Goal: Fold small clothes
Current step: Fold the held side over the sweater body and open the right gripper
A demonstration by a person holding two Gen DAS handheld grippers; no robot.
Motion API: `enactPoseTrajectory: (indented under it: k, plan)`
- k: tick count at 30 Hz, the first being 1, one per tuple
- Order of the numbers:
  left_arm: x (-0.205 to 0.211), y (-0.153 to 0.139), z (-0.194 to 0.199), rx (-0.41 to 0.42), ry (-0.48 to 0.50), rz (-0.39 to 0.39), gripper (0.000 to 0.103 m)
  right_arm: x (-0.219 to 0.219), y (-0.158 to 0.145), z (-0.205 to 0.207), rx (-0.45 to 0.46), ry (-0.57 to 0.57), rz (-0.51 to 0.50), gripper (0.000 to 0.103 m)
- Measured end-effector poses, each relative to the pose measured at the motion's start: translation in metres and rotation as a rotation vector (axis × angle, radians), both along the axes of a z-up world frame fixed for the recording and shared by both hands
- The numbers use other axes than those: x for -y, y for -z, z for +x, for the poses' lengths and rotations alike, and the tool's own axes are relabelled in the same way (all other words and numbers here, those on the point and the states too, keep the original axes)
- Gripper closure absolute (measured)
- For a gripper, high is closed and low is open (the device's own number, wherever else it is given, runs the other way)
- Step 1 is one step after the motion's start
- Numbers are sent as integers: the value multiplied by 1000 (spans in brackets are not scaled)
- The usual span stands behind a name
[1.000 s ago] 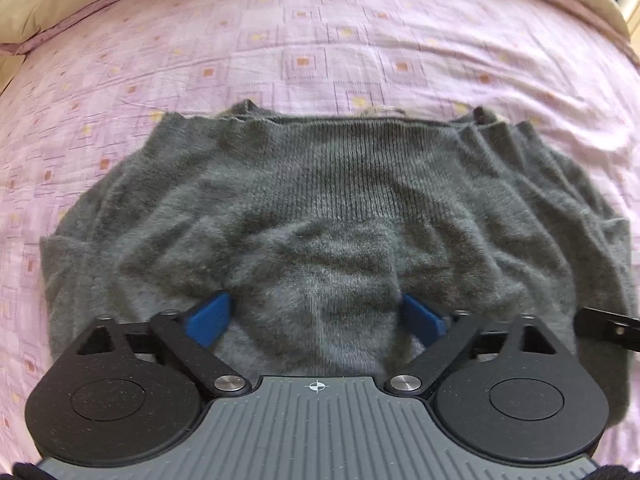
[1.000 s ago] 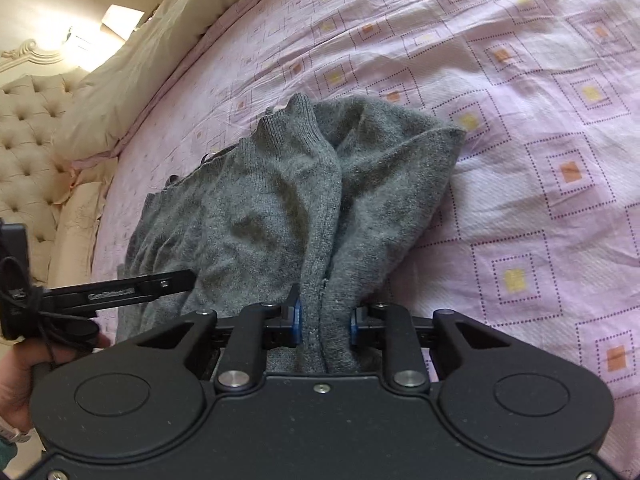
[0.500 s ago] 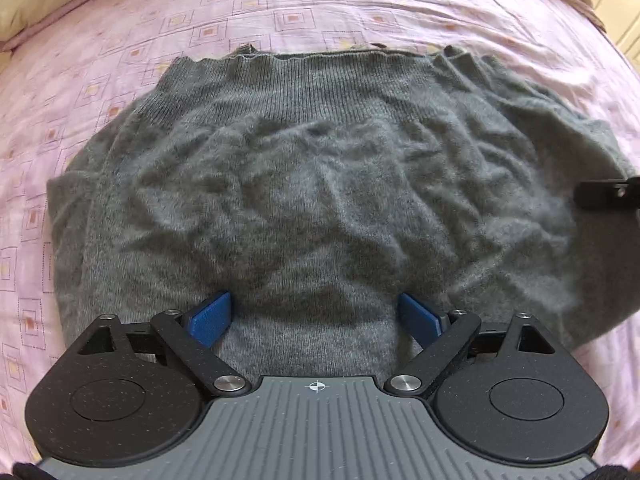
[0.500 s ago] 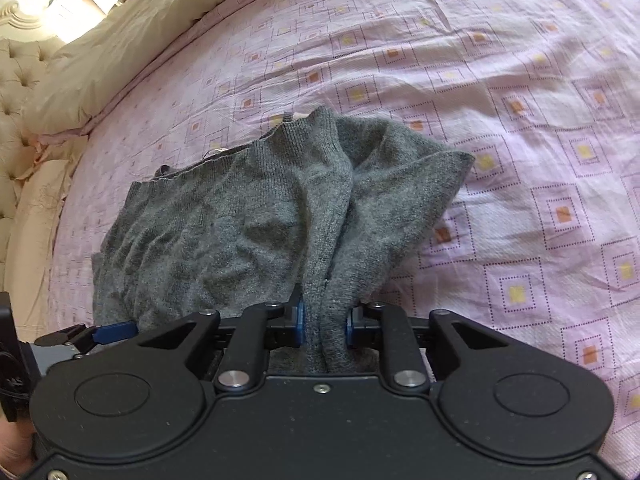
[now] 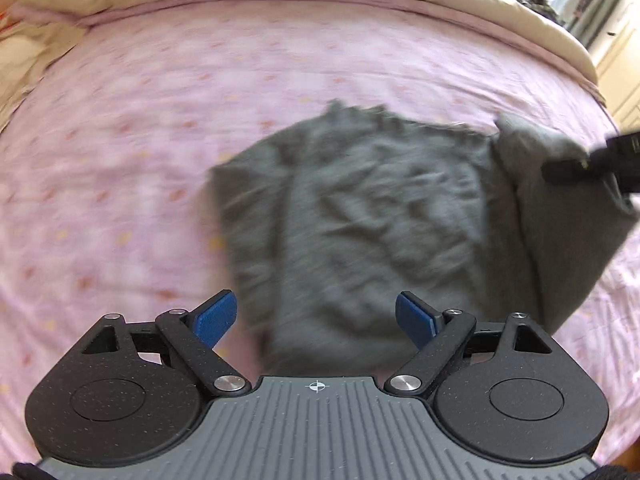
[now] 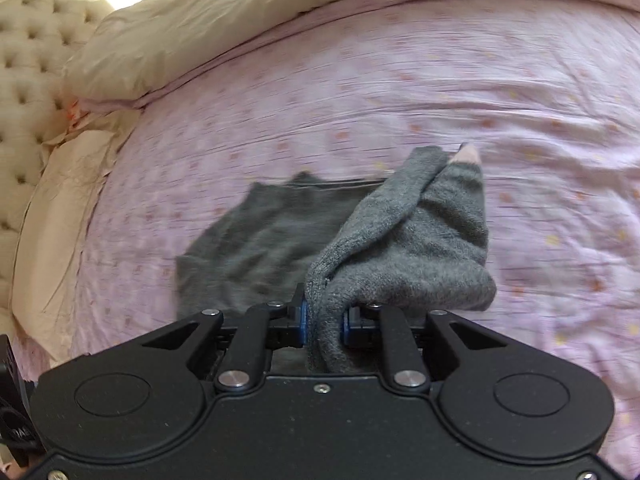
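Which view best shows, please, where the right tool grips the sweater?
The right wrist view: the right tool pinches a sharp fold of the sweater. The left wrist view only shows that tool blurred at the sweater's raised edge.

No legible text, label, brand or number in either view. Sole marking: a small white crosshair sign printed at the front centre of the left gripper's grey ribbed body. Pale lettering on the black part at the right wrist view's lower-left edge: too small and cropped to read.
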State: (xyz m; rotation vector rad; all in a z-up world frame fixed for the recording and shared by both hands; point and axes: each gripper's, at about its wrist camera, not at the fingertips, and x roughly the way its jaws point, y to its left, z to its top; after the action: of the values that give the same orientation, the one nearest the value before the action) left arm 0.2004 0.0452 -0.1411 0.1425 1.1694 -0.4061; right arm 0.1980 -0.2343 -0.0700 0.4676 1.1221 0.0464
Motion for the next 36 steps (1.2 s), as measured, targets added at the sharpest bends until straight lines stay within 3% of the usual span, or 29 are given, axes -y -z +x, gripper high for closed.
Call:
enactPoseTrajectory:
  k: [5, 12, 15, 17, 21, 23, 26, 31, 36]
  plan:
    - [-48, 8, -3, -40, -49, 8, 16, -74, 14, 33, -22, -88, 8, 79]
    - [-98, 9, -7, -75, -121, -8, 16, -145, 36, 56, -91, -191, -98, 79]
    - [-109, 11, -5, -85, -137, -18, 17, -160, 44, 59, -122, -227, -136, 69]
    - [-115, 10, -5, -88, -138, -25, 17, -161, 40, 56, -98, -234, -109, 60]
    - [-116, 5, 0, -73, -114, -38, 17, -146, 19, 40, 46, -238, 58, 59]
    - [-113, 3, 5, -68, -95, -41, 17, -138, 6, 30, 114, -232, 91, 56]
    - [-108, -2, 11, -51, -73, -43, 17, -126, -2, 19, 138, -180, 38, 54]
    - [-93, -18, 29, -9, -31, -81, 17, -95, 1, -6, 103, -74, -32, 53]
    - [-71, -27, 56, -1, 0, -147, 17, -96, 7, -27, 100, -142, -102, 53]
